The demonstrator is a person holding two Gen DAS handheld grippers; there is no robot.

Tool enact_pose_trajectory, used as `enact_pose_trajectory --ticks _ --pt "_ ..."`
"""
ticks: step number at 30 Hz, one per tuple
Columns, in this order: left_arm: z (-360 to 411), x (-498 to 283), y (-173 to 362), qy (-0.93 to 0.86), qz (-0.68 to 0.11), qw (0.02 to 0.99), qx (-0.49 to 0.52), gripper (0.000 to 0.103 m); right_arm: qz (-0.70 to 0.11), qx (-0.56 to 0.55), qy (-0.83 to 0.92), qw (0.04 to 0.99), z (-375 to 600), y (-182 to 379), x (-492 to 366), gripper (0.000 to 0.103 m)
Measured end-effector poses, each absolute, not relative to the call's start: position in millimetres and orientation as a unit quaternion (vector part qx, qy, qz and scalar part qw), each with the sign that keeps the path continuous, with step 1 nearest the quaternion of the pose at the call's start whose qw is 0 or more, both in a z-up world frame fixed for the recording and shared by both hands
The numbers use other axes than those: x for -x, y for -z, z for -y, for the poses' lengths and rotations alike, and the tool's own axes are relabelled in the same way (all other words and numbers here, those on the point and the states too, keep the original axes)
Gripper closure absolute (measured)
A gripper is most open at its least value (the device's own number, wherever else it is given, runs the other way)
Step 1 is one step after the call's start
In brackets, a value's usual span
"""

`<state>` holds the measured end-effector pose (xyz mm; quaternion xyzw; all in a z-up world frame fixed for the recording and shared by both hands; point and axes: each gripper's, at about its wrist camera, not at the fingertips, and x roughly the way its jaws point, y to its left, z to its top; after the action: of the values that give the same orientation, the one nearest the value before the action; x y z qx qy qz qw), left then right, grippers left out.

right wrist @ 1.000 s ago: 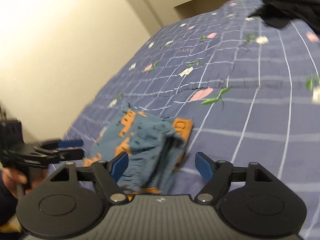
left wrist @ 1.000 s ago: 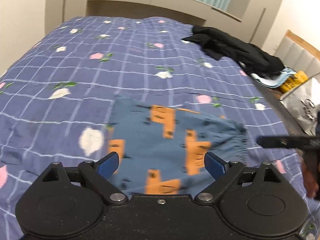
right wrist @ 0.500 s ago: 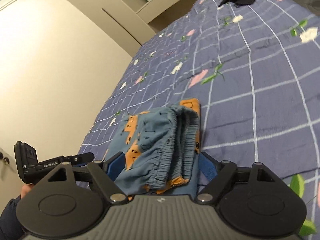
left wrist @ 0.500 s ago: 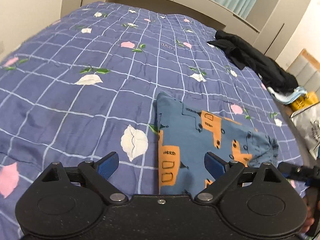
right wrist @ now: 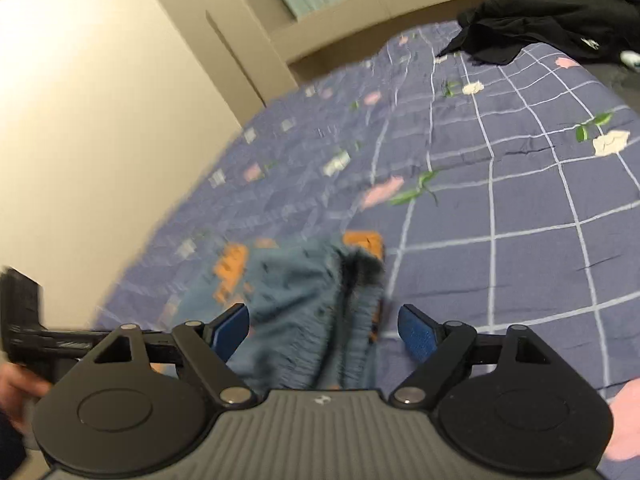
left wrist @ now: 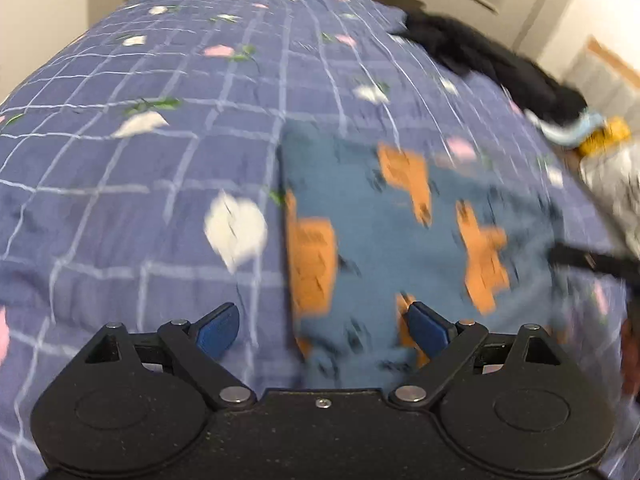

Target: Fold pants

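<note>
Small blue pants (left wrist: 400, 232) with orange blocks lie folded on the purple checked bedspread (left wrist: 160, 160). My left gripper (left wrist: 320, 328) hangs open over their near left edge; the right blue pad sits above the cloth, the left pad over the bedspread. In the right wrist view the pants (right wrist: 312, 304) show their gathered waistband end. My right gripper (right wrist: 324, 330) is open, its blue pads wide apart on either side of that end, not pressing on it. The other gripper (right wrist: 36, 332) shows at the left edge, with a hand (right wrist: 16, 392) on it.
A black garment (left wrist: 488, 64) lies crumpled at the far right of the bed, seen too as the dark heap (right wrist: 552, 32) in the right wrist view. Light blue and yellow items (left wrist: 592, 128) and a white bag (left wrist: 616, 184) sit beside the bed. A cream wall (right wrist: 100, 120) stands to the left.
Both grippers have sunk closer to the pants, which now look larger in both views. The left view has swung back so the pants sit to the right of centre. Both stayed open.
</note>
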<state>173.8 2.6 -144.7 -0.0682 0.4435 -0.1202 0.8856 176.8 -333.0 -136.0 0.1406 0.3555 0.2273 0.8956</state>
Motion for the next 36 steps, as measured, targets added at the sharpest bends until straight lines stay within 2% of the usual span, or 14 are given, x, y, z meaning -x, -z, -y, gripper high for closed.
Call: enact_pose_trajectory --ticks 3,5,7,10,12,17,22,25,27,28,29,31,33,36 --pt "6.9 -143.9 152.1 0.136 -0.454 0.878 0.058 0.013 -0.372 -0.109 -0.209 0.898 331.9 142.4 -174.8 0.017" --pt "8.8 -123.5 148.2 0.132 -0.436 0.889 0.044 0.020 -0.358 -0.107 -0.202 0.905 337.8 139.4 -165.5 0.017" --pt "-1.1 -115.9 136.9 0.121 -0.406 0.903 0.063 0.018 -0.332 -0.093 -0.198 0.918 340.0 127.8 -153.2 0.017" --pt "-14.9 -124.9 126.8 0.120 -0.383 0.910 0.104 0.009 -0.306 -0.078 -0.227 0.921 330.9 106.6 -148.2 0.017" --pt "-11.3 -135.8 132.4 0.142 -0.402 0.900 0.095 0.014 -0.298 -0.064 -0.272 0.913 309.7 89.1 -155.7 0.017" --pt "-5.4 -139.1 148.0 0.159 -0.420 0.888 0.099 0.018 -0.310 0.009 -0.364 0.878 234.5 62.4 -213.9 0.017" --pt "-16.4 -139.1 162.9 0.166 -0.425 0.875 0.165 0.023 -0.383 0.021 -0.412 0.826 164.3 75.3 -296.3 0.020" --pt "-21.1 -139.0 164.6 0.167 -0.417 0.875 0.181 0.034 -0.431 -0.011 -0.420 0.798 142.3 96.0 -338.2 0.029" --pt "-23.3 -137.7 163.9 0.170 -0.410 0.877 0.185 0.048 -0.454 -0.032 -0.426 0.782 137.5 110.5 -355.2 0.036" --pt "-23.2 -136.5 163.1 0.171 -0.408 0.877 0.186 0.051 -0.468 -0.035 -0.424 0.774 132.5 118.1 -361.9 0.048" --pt "-23.3 -135.9 162.6 0.172 -0.405 0.879 0.187 0.058 -0.481 -0.032 -0.424 0.767 128.3 126.8 -365.0 0.066" --pt "-23.0 -132.1 161.6 0.171 -0.399 0.880 0.191 0.073 -0.494 -0.008 -0.426 0.758 120.8 136.7 -364.3 0.090" --pt "-22.6 -125.8 160.5 0.171 -0.392 0.883 0.193 0.087 -0.484 0.013 -0.435 0.759 115.8 138.9 -358.1 0.093" --pt "-14.9 -115.1 155.7 0.158 -0.378 0.895 0.177 0.091 -0.462 -0.012 -0.433 0.774 126.6 133.9 -355.9 0.094"
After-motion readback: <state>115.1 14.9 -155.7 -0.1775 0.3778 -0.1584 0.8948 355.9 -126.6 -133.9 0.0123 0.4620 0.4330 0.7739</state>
